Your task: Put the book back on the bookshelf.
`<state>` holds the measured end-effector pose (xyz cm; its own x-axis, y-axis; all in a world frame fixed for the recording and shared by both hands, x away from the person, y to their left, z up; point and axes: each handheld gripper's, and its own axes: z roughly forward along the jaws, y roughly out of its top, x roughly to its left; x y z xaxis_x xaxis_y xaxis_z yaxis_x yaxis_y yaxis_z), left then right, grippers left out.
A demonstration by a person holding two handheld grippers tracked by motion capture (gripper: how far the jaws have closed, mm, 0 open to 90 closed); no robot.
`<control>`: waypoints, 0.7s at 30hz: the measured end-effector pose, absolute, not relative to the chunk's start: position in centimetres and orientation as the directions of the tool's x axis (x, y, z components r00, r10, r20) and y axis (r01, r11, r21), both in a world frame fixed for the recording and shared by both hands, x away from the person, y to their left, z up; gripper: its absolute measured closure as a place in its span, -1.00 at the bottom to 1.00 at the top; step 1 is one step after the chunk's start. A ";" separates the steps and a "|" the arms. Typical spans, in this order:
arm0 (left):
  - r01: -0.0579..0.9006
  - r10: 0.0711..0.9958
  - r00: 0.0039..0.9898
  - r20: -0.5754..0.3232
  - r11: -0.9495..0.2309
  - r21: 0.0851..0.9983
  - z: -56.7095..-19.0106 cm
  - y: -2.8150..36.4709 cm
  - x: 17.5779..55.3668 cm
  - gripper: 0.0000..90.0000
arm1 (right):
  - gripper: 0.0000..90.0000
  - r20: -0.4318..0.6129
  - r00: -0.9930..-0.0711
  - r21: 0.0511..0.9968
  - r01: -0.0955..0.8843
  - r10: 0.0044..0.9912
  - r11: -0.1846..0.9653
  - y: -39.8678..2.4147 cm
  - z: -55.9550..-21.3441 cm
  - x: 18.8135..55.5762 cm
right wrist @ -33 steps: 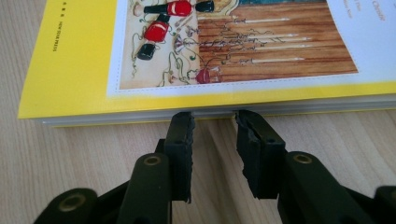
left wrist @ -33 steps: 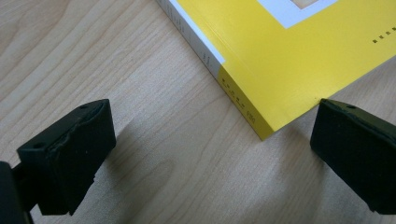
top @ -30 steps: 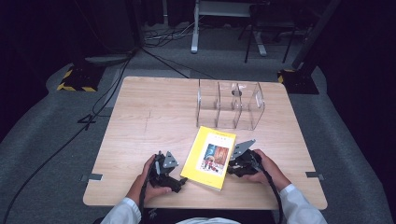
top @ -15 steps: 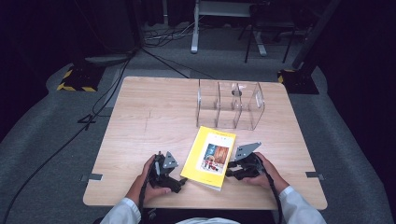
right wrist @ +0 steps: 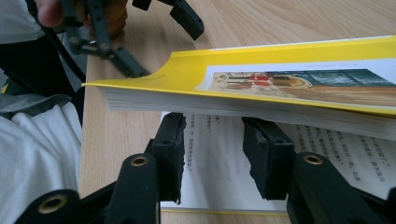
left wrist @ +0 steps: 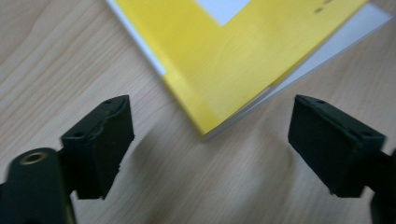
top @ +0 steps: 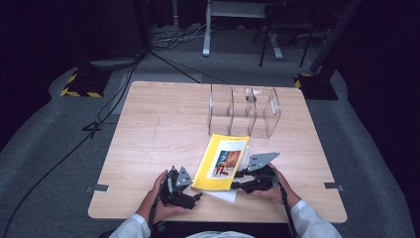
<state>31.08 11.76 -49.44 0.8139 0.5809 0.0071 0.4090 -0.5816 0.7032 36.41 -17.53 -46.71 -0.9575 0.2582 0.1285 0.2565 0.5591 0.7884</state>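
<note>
High view, catalogue of the table: a yellow book [top: 222, 161] lies on the near half of the wooden table [top: 158, 129], slightly right of centre, its long side running near to far. A white page [top: 225, 195] shows beneath its near edge. On the far side of the book, just beyond its far end, stands a clear plastic organiser [top: 242, 110] with upright dividers.

Left gripper [top: 190, 191]: held in the person's left hand at the near left corner of the book. Left gripper view: the jaws stand wide apart, having just closed a little, with the book's corner [left wrist: 210, 126] lying on the wood ahead of the gap; the pads [left wrist: 100, 140] touch nothing and hold nothing.

Right gripper [top: 236, 180]: held in the person's right hand at the near right edge of the book. Right gripper view: the jaws are partly apart and have just been opening; the pads [right wrist: 170, 149] sit above the open white page [right wrist: 219, 158], under the raised yellow cover and page block [right wrist: 261, 88]. Whether the pads press on anything cannot be told.

White sleeves [top: 307, 220] show at the near table edge.
</note>
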 end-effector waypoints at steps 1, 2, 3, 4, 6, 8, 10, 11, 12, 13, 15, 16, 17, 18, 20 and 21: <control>0.400 0.576 0.818 0.010 -0.581 0.709 -49.2 11.6 30.9 -0.59 | 0.32 0.130 -0.956 0.794 0.258 0.262 0.550 -17.5 -46.7 36.5; 0.380 0.567 0.824 0.016 -0.573 0.726 -48.8 11.0 30.7 -0.66 | 0.32 0.141 -0.952 0.801 0.270 0.271 0.534 -17.4 -46.5 36.5; 0.364 0.555 0.831 0.022 -0.573 0.735 -48.5 10.7 30.6 -0.62 | 0.32 0.146 -0.951 0.803 0.275 0.273 0.528 -17.3 -46.4 36.5; 0.347 0.540 0.841 0.019 -0.567 0.747 -48.2 10.3 30.5 -0.61 | 0.32 0.150 -0.949 0.806 0.279 0.276 0.522 -17.2 -46.2 36.5; 0.343 0.538 0.843 0.013 -0.557 0.756 -48.1 9.9 30.5 -0.63 | 0.32 0.149 -0.949 0.812 0.278 0.277 0.514 -17.1 -46.0 36.5; 0.324 0.518 0.855 0.025 -0.573 0.753 -47.9 8.3 30.7 -0.61 | 0.32 0.148 -0.947 0.823 0.279 0.287 0.496 -16.7 -45.7 36.6; 0.319 0.519 0.854 0.041 -0.585 0.746 -48.0 7.7 30.7 -0.59 | 0.32 0.149 -0.945 0.826 0.280 0.291 0.488 -16.5 -45.6 36.6; 0.318 0.525 0.850 0.052 -0.589 0.742 -48.1 7.2 30.8 -0.56 | 0.32 0.147 -0.945 0.830 0.278 0.291 0.483 -16.4 -45.6 36.7; 0.309 0.528 0.847 0.068 -0.592 0.745 -48.2 6.9 30.9 -0.56 | 0.32 0.154 -0.943 0.832 0.284 0.294 0.477 -16.3 -45.5 36.7; 0.305 0.536 0.841 0.081 -0.592 0.746 -48.2 6.8 30.9 -0.55 | 0.32 0.159 -0.943 0.835 0.287 0.293 0.470 -16.2 -45.5 36.8; 0.316 0.565 0.822 0.073 -0.558 0.767 -48.2 6.8 31.0 -0.36 | 0.32 0.162 -0.941 0.841 0.288 0.296 0.459 -16.1 -45.4 36.9; 0.321 0.576 0.815 0.068 -0.546 0.774 -48.2 6.9 31.1 -0.30 | 0.32 0.166 -0.941 0.842 0.291 0.296 0.454 -16.0 -45.5 36.9; 0.320 0.586 0.806 0.078 -0.543 0.776 -48.3 6.9 31.1 -0.19 | 0.33 0.172 -0.939 0.845 0.295 0.297 0.447 -16.0 -45.5 36.9; 0.312 0.587 0.804 0.089 -0.545 0.778 -48.3 7.0 31.1 -0.09 | 0.32 0.174 -0.938 0.846 0.298 0.299 0.442 -15.9 -45.5 36.9; 0.304 0.603 0.790 0.109 -0.540 0.785 -48.2 7.4 31.1 0.12 | 0.32 0.169 -0.939 0.847 0.294 0.300 0.443 -15.9 -45.5 36.9; 0.303 0.599 0.795 0.099 -0.533 0.790 -48.1 7.8 31.2 0.30 | 0.32 0.172 -0.939 0.847 0.296 0.299 0.442 -15.9 -45.5 36.9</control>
<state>31.19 7.78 -48.11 0.7947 0.5989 0.0994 0.3032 -0.5334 0.7897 36.92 -15.95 -45.49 -0.9387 0.2987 0.1719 0.2957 0.4420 0.8468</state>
